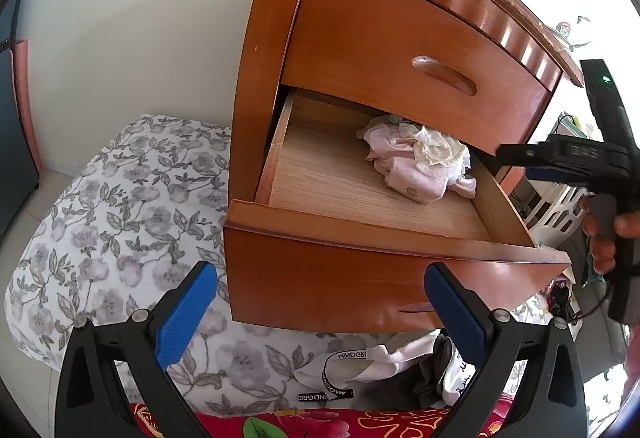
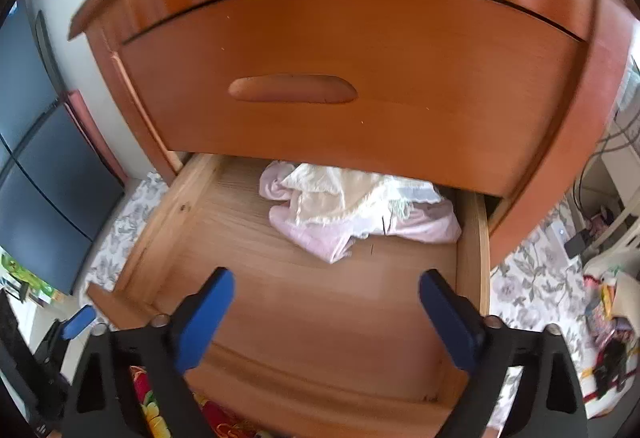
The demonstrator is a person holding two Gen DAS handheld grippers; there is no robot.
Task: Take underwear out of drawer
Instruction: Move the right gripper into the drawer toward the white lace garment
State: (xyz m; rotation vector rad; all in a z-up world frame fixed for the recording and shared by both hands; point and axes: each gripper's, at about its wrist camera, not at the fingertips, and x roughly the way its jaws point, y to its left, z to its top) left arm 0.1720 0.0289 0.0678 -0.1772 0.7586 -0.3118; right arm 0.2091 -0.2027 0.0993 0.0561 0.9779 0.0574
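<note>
Bedding: flowered sheet (image 1: 120, 205) lies beneath the nightstand.
Left gripper (image 1: 320, 302): jaws wide apart, empty, tilted down before the drawer (image 1: 360, 270) front.
Right gripper (image 2: 326, 314): jaws spread, empty, angled steeply down over the drawer floor.
Underwear (image 2: 352, 213): bunched at the drawer's back right corner.
</note>
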